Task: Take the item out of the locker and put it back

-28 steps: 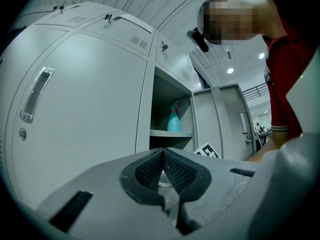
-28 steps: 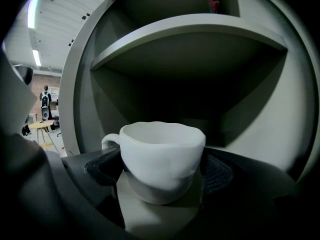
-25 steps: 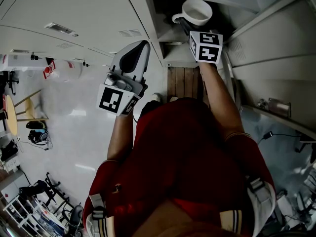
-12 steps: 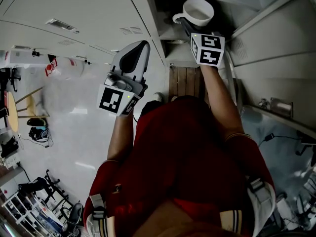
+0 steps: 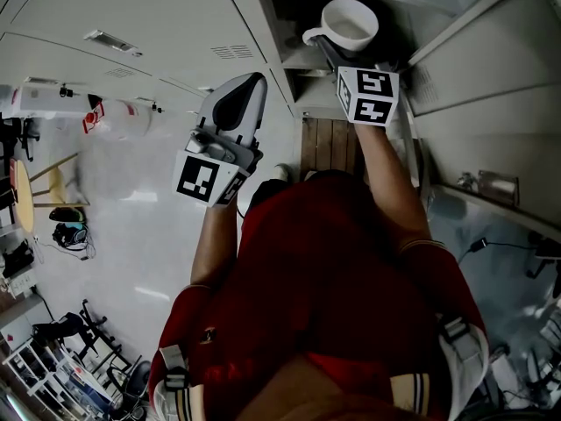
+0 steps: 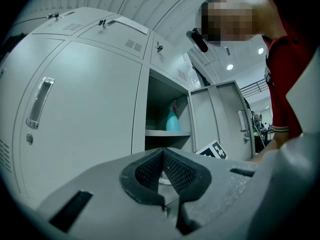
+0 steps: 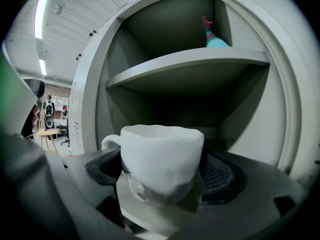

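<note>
Grey locker fronts filled both gripper views. Nearest, the left gripper (image 6: 162, 156) hung outside, before a closed door (image 6: 85, 119), its jaws together on nothing, with open floor (image 5: 114, 200) to its left. The right gripper (image 7: 165, 176) had its pads clamped on either side of a white cup (image 7: 162, 154), which was upright with its handle to the left, at the mouth of the open compartment. Whether the cup's base touched anything could not be told. Both side walls stood clear of the cup, and the shelf (image 7: 190, 64) hung well above its rim. Farther up, a teal spray bottle (image 7: 216, 36) stood on that shelf. The open door (image 6: 220, 119) swung out to the right.
</note>
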`<state>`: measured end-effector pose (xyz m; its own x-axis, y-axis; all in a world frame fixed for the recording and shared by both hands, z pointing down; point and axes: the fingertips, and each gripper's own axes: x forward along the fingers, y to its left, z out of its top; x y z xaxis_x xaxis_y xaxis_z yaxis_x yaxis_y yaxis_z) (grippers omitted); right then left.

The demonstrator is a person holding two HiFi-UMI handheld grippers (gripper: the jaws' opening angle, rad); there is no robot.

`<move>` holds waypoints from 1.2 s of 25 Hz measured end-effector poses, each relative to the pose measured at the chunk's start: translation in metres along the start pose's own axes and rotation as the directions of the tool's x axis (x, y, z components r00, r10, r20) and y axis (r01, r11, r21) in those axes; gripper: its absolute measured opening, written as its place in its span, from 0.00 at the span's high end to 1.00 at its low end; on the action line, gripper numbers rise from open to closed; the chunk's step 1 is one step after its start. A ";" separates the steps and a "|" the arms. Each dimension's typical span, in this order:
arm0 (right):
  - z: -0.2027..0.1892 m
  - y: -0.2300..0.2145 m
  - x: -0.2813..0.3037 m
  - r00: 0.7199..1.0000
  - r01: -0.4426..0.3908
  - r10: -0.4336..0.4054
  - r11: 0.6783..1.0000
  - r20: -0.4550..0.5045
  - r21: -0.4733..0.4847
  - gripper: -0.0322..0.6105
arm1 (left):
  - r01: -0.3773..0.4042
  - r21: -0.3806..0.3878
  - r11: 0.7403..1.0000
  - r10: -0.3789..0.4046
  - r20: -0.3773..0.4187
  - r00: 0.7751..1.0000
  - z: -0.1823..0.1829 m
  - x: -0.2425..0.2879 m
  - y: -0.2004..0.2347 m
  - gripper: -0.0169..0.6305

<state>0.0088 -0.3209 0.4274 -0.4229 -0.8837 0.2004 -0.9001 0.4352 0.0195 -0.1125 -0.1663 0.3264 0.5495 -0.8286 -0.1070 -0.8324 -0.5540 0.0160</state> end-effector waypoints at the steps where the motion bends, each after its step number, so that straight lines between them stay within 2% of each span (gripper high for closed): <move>1: 0.002 0.001 -0.002 1.000 -0.002 0.002 1.000 0.005 0.001 0.25 | 0.004 0.000 1.000 -0.004 0.001 1.000 0.000 0.000 -0.001 0.97; 13: 0.028 0.005 -0.025 0.998 -0.021 0.020 1.000 0.065 0.004 0.25 | 0.016 0.007 1.000 -0.016 -0.032 0.999 -0.005 0.005 -0.006 0.97; 30: 0.051 0.015 -0.049 0.993 -0.056 0.056 0.998 0.107 0.001 0.25 | 0.039 0.006 0.999 -0.039 -0.020 0.999 -0.002 0.014 -0.012 0.97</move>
<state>0.0107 -0.2797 0.3683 -0.4813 -0.8713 0.0955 -0.8750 0.4841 0.0068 -0.0949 -0.1710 0.3265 0.5828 -0.8079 -0.0872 -0.8107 -0.5854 0.0055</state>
